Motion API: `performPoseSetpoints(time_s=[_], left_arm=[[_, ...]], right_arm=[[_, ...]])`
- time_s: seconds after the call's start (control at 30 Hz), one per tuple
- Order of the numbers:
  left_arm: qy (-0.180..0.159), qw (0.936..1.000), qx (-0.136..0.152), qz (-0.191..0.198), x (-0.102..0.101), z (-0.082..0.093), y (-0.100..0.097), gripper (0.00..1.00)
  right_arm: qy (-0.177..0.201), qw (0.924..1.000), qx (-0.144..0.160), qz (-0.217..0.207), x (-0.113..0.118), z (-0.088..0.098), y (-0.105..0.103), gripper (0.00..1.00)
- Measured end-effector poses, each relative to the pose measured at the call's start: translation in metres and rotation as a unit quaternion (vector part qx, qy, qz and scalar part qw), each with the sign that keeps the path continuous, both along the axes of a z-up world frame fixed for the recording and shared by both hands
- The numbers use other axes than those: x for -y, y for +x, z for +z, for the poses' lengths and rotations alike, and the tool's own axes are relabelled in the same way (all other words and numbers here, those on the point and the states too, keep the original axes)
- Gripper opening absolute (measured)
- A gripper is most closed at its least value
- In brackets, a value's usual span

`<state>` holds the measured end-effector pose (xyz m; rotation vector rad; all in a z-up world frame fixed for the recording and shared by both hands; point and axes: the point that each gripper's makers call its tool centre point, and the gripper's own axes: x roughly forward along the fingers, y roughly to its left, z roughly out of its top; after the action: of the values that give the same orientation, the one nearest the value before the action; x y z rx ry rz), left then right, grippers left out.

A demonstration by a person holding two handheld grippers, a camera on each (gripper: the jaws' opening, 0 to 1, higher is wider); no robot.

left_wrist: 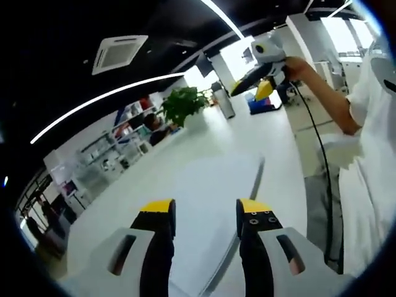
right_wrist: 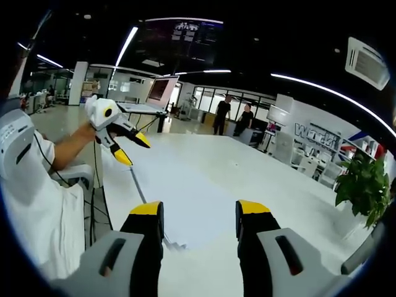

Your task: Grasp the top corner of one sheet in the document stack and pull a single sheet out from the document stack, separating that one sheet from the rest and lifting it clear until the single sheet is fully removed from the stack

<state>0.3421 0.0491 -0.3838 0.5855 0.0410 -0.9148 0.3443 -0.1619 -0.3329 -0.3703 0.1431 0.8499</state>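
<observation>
Both hand-held grippers [left_wrist: 205, 213] [right_wrist: 195, 216] gape above, seemingly, sheets [right_wrist: 185, 192].

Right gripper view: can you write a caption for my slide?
Open claw poised above white paper stack on a table.

Left gripper [left_wrist: 205, 213]: seen in the left gripper view rising from 6 o'clock, two black jaws with yellow tips on grey bodies, parted with a clear gap between them, nothing held. In the right gripper view [right_wrist: 131, 147] it appeared at 10 o'clock, raised, its yellow-tipped jaws spread apart and pointing toward 4 o'clock.

Right gripper [right_wrist: 199, 213]: seen in the right gripper view rising from 6 o'clock, jaws likewise parted and empty. In the left gripper view [left_wrist: 250, 90] it stood at 1 o'clock, held aloft, tips directed toward 8 o'clock.

Person's forearm [left_wrist: 323, 93]: bare, extended from a white short sleeve [left_wrist: 366, 102] at 2 o'clock to the raised gripper.
</observation>
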Motion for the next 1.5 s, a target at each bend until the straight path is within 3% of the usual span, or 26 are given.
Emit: performPoseSetpoints(time_s=[0.2, 0.97, 1.5], left_arm=[[0.015, 0.9998, 0.014, 0.008, 0.003, -0.007, 0.006, 0.40], [0.076, 0.9970, 0.015, 0.008, 0.011, -0.044, 0.018, 0.40], [0.090, 0.9958, 0.014, 0.010, 0.012, -0.053, 0.021, 0.40]], right_arm=[[-0.001, 1.0000, 0.000, 0.000, 0.000, 0.000, 0.000, 0.46], [-0.001, 1.0000, 0.000, 0.000, -0.001, 0.000, 0.001, 0.46], [-0.001, 1.0000, 0.000, 0.000, 0.000, 0.001, 0.001, 0.46]])
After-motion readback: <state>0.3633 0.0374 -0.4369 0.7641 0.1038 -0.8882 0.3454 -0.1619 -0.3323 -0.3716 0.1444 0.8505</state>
